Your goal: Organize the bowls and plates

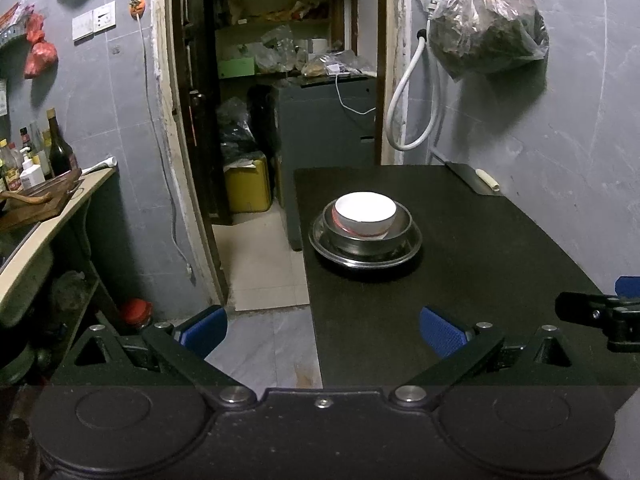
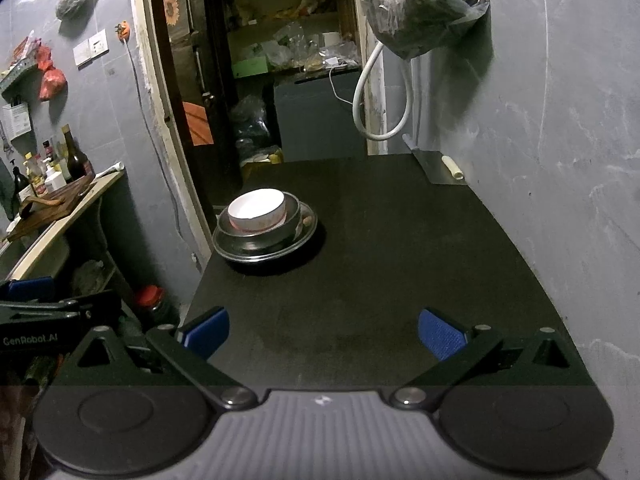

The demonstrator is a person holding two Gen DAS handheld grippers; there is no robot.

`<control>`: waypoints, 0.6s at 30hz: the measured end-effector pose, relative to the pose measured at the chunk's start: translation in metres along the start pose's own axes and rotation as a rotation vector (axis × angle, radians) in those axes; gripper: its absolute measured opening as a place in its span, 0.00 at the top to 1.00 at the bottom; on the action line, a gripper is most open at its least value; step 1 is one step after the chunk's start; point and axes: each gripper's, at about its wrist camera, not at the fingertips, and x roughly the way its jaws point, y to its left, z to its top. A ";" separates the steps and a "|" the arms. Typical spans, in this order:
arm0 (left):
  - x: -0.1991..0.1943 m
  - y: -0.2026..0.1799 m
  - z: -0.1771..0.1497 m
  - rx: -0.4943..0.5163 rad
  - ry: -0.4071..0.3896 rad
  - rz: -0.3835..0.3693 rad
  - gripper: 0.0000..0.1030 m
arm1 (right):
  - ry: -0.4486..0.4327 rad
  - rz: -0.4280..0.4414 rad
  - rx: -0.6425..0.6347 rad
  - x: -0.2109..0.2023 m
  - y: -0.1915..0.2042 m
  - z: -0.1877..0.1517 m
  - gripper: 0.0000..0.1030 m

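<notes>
Stack: white ceramic bowl (image 1: 366, 214) nested in steel bowl (image 1: 368, 236) on round steel plate (image 1: 366, 254), probably finished; black worktop (image 2: 400, 260)
Left gripper (image 1: 322, 330): wide open, empty; stack straight ahead, nearer
Right gripper (image 2: 323, 334): wide open, empty; stack ahead-left

You had one black table (image 2: 400, 264) before you, and on it one stack: one white bowl (image 2: 258, 210) in one metal bowl (image 2: 292, 224) on one metal plate (image 2: 240, 254). One cleaver (image 2: 438, 168) lay at the far edge. One plastic bag (image 1: 486, 26) hung on the wall beside one looped white hose (image 1: 404, 92).
</notes>
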 end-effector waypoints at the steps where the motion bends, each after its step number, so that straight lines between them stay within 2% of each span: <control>1: -0.001 0.000 -0.001 0.001 0.002 0.001 0.01 | 0.001 0.001 -0.001 -0.001 0.000 -0.001 0.00; 18: -0.012 -0.003 -0.010 0.007 0.028 0.017 0.01 | 0.043 0.016 0.005 -0.007 -0.008 -0.013 0.00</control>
